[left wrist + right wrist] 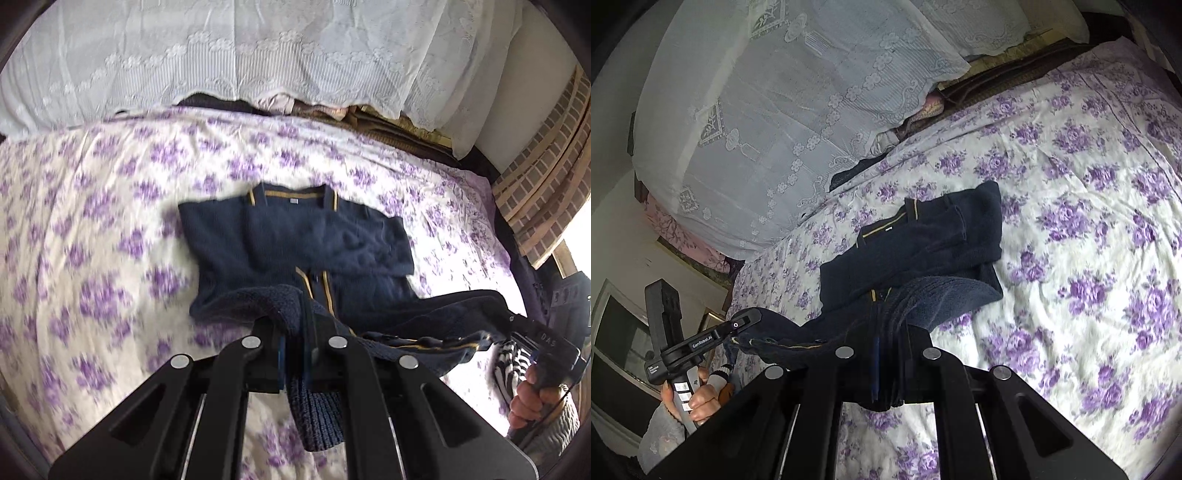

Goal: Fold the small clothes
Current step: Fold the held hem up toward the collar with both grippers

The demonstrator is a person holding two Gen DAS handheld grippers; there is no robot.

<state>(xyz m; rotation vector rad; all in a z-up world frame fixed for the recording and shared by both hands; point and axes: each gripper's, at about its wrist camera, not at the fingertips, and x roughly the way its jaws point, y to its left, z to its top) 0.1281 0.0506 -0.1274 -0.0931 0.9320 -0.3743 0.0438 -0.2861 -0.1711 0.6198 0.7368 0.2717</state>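
Purple-flowered bedsheet [110, 206]; white lace cover [229, 55] behind; brick-pattern wall [543, 192].

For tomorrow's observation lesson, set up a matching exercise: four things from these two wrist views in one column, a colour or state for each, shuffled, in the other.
Things:
1. navy cardigan
2. bedsheet
3. lace cover
4. left gripper

Descriptions:
A. white, embroidered
B. shut on knit fabric
C. purple flowers on white
D. dark blue, yellow trim, hem lifted

Pairs: 1-D, 2-C, 3-A, 4-B
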